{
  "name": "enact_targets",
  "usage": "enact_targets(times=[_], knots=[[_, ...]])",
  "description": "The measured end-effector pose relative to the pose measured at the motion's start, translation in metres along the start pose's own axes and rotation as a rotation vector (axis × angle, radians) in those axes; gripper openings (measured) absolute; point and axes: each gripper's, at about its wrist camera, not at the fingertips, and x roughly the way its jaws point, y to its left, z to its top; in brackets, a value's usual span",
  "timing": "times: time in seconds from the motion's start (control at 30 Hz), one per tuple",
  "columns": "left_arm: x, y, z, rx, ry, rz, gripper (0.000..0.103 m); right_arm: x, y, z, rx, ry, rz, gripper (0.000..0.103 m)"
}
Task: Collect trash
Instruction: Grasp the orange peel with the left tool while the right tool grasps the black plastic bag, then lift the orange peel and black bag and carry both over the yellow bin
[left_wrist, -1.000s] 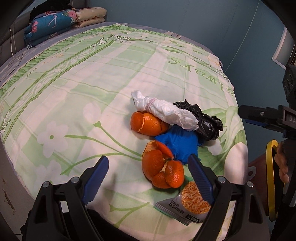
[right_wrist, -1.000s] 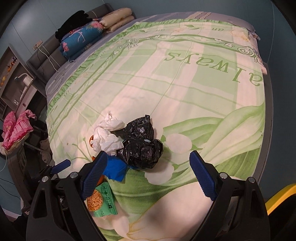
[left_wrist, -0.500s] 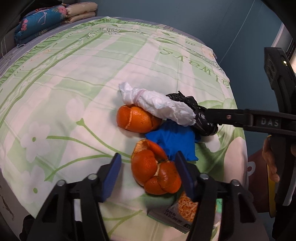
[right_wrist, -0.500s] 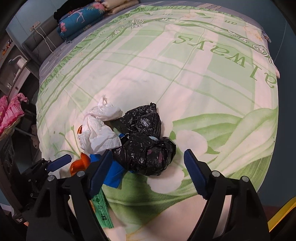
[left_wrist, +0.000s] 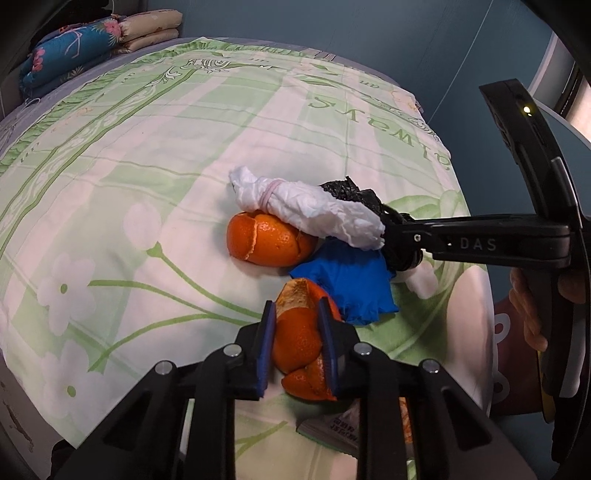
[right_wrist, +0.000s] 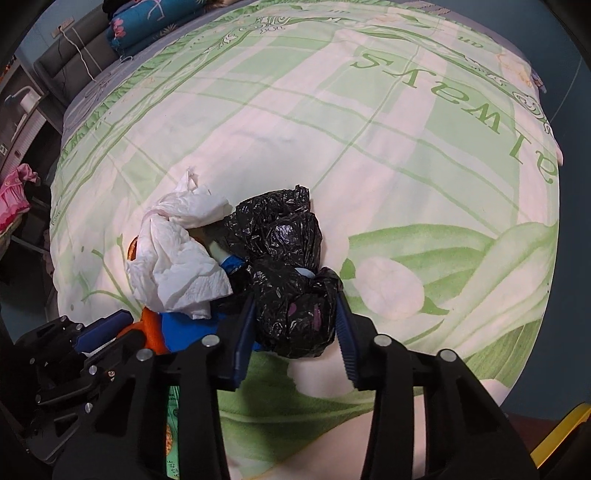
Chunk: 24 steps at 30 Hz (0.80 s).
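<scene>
The trash sits in one small pile on the bed (left_wrist: 147, 155), near its front right corner, on a green and white sheet with flowers.

At the left of the pile lies a piece of orange peel (left_wrist: 267, 240), shaped like a cup. A roll of white tissue (left_wrist: 306, 206) leans across the top of it. Just in front, closer to the bed's front edge, the left tool (left_wrist: 295, 317) is pinching a second clump of orange peel (left_wrist: 297, 339) between its two blue pads, which press on both sides of it. A snack wrapper (left_wrist: 332, 432) peeks out under this tool, right at the front edge; most of it is hidden, so it may be a small packet.

In the middle is a crumpled blue glove (left_wrist: 351, 288), touching both peels.

At the right of the pile is a black plastic bag (right_wrist: 291, 273), scrunched into a ball. The right tool (right_wrist: 295, 306) has its pads closed in on the near lump of the bag, squeezing it from both sides. The bag rests on the sheet, beside a white flower print.

Folded blankets (left_wrist: 92, 44) are stacked at the far left corner of the bed.
</scene>
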Motion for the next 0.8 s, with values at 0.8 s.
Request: enact_targets(times=[0.8], knots=[[-0.049,0.016,-0.003,-0.037,-0.067,0.016,0.020,-0.065,0.001,-0.022,0.005,-0.127,-0.019,0.022]])
